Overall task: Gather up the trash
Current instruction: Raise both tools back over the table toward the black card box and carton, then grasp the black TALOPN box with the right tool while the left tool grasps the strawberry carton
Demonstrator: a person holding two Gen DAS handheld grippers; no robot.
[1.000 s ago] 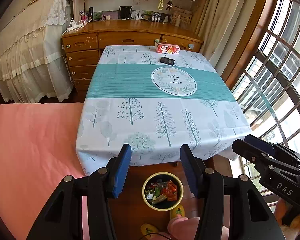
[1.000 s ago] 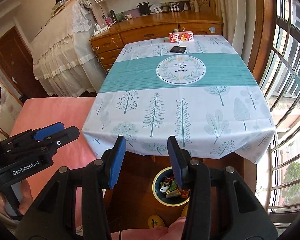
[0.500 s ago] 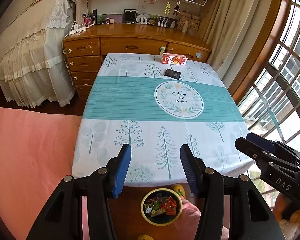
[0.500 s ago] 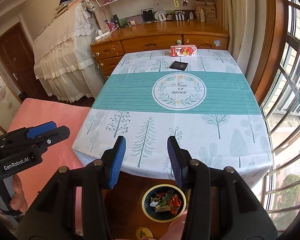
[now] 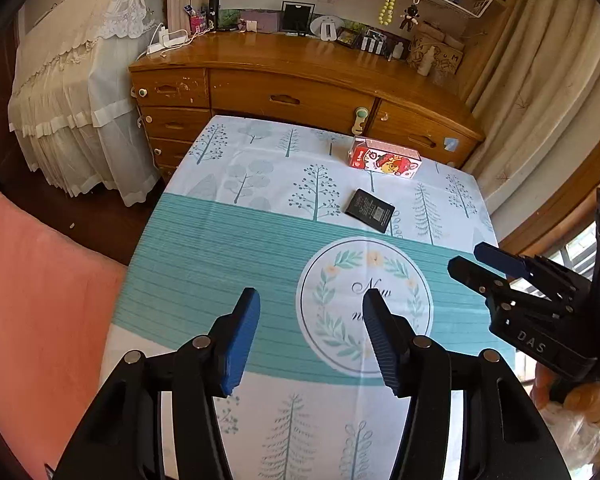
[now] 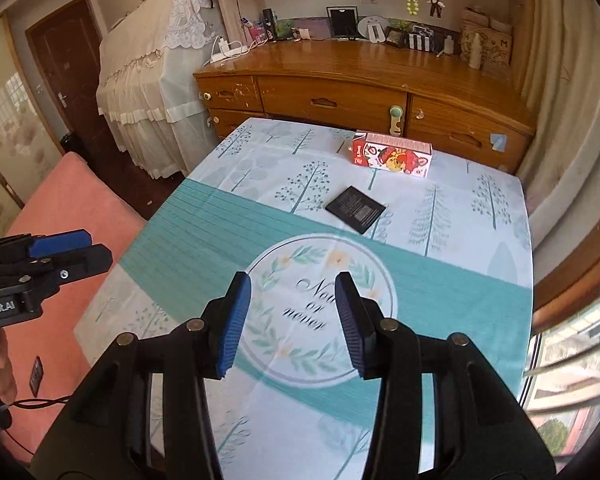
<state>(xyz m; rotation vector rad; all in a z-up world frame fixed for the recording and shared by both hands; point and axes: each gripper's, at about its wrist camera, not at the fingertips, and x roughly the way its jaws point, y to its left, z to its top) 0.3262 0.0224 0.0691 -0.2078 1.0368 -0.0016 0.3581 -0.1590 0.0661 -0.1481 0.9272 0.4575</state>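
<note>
A red and white carton [image 5: 384, 159] lies on its side at the far end of the table [image 5: 204, 248]; it also shows in the right wrist view [image 6: 392, 154]. A flat black packet [image 5: 369, 210] lies nearer, also in the right wrist view [image 6: 355, 209]. My left gripper [image 5: 310, 312] is open and empty above the teal band of the cloth. My right gripper [image 6: 292, 292] is open and empty above the round "Now or never" print [image 6: 320, 308]. Each gripper shows at the edge of the other's view. The trash bin is out of view.
A wooden dresser [image 5: 300, 92] with small items on top stands behind the table. A cream covered piece of furniture [image 5: 76, 92] is at the back left, a pink bed [image 5: 32, 304] to the left, curtains and windows [image 6: 572, 360] to the right.
Both grippers have moved forward and up from the table's near edge over the tabletop. The bin of trash on the floor has dropped out of view. The jaws stay open.
</note>
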